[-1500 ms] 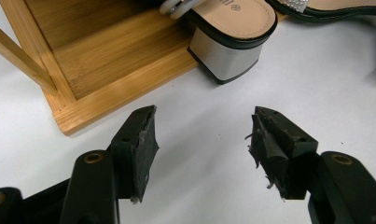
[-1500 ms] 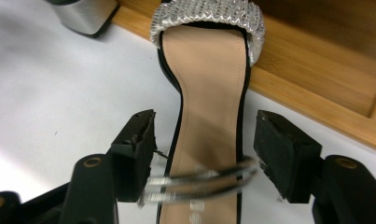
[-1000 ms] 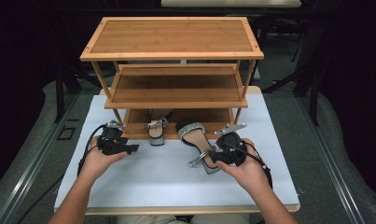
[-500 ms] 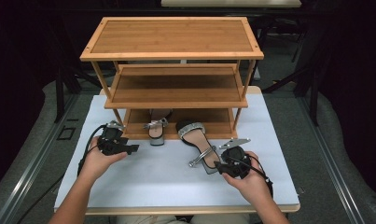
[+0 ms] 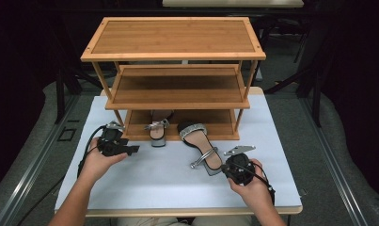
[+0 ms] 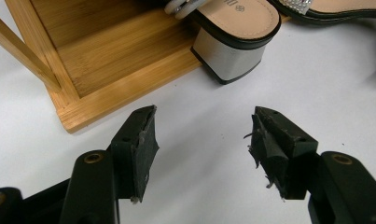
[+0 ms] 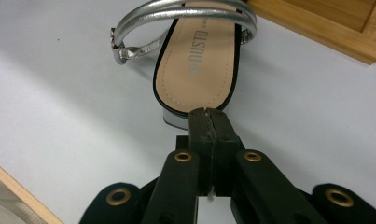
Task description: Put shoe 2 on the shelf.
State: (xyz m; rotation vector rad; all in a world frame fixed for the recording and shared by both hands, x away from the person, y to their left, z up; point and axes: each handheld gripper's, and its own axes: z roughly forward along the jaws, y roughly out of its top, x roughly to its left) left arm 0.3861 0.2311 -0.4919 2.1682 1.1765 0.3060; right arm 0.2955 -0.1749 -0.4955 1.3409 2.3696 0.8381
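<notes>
Silver block-heeled sandal (image 5: 202, 147) lies on the white bench (image 5: 168, 181) before the bamboo shoe rack (image 5: 173, 70), high view. Left claw (image 6: 202, 135) gapes wide and empty. Right claw (image 7: 209, 122), having just closed, is pinched together at the heel's edge.

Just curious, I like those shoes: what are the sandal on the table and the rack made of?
Sandal: tan, stitched insole, probably leather or imitation; shiny silver straps, metallic-looking; heel block looks brushed silver. Rack: light wood with fine streaked grain, likely bamboo, smooth finish.
</notes>
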